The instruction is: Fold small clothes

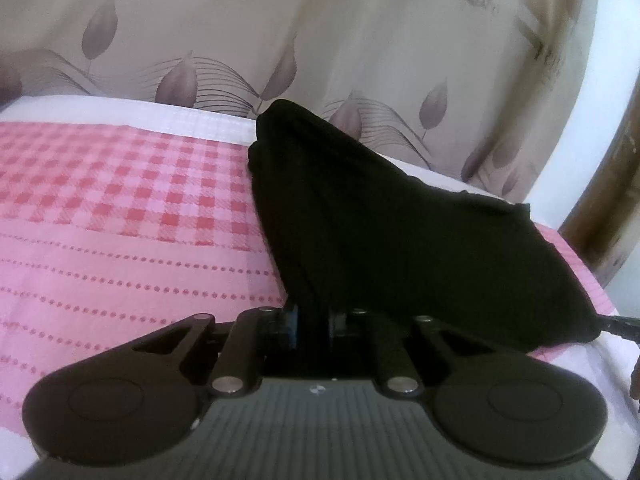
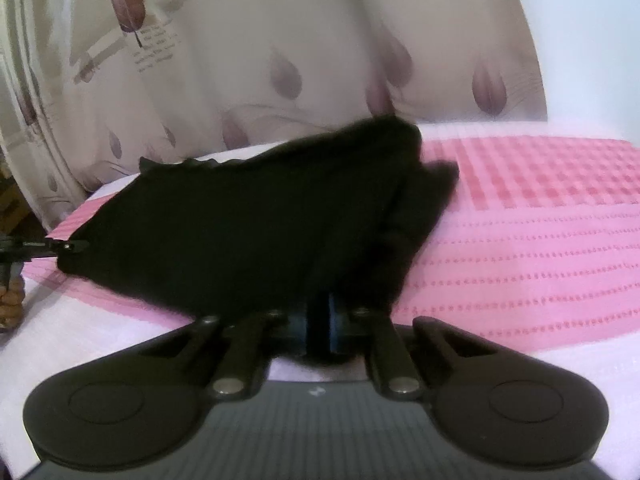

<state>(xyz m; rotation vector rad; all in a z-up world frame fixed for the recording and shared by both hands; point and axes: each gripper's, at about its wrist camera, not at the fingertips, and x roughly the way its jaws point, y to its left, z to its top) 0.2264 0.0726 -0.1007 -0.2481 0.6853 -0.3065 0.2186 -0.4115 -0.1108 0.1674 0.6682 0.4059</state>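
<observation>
Left gripper [image 1: 312,316] and right gripper [image 2: 318,320], both clamped on the lifted small black cloth garment [image 1: 384,236], frame centre; fold apparently underway, unfinished.

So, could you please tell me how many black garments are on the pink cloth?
1: the black fabric garment lies bunched mid-cloth, pinched by both grippers; nothing else shows.

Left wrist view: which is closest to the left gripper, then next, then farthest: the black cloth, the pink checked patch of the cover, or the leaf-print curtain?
1. Black cloth garment: pinched in the left gripper, just ahead.
2. Pink checked patch of the cover: farther back, to the left.
3. Beige leaf-print curtain: behind everything.
</observation>
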